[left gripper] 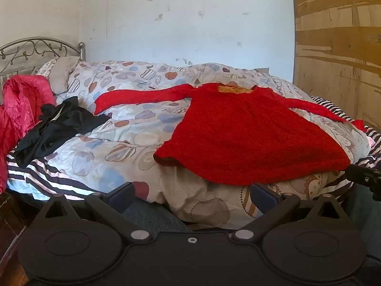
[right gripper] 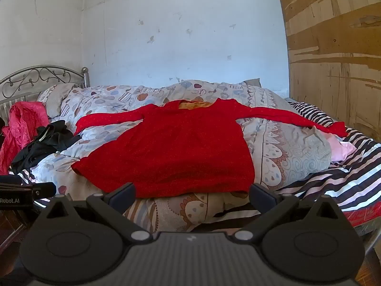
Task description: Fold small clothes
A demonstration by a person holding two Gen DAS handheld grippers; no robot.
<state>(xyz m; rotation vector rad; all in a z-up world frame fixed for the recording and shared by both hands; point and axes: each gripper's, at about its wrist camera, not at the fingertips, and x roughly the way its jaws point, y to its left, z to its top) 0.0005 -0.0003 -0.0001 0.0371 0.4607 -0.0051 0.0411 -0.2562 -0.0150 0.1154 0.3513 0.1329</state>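
A small red long-sleeved knit top (left gripper: 250, 133) (right gripper: 181, 147) lies spread flat on the patterned duvet (left gripper: 123, 128) (right gripper: 293, 147), sleeves stretched out to both sides, neck away from me. My left gripper (left gripper: 193, 194) hangs open just short of the hem's left part, nothing between its fingers. In the right wrist view my right gripper (right gripper: 191, 194) is open in front of the hem's right part, also holding nothing. Each gripper shows at the edge of the other's view.
A crumpled black garment (left gripper: 57, 128) (right gripper: 45, 143) and a shiny pink-red one (left gripper: 21, 109) (right gripper: 21, 126) lie at the left by the metal headboard (left gripper: 35, 50). A striped sheet (right gripper: 345, 174) covers the bed's right side. A wooden panel (right gripper: 338, 71) stands at the right.
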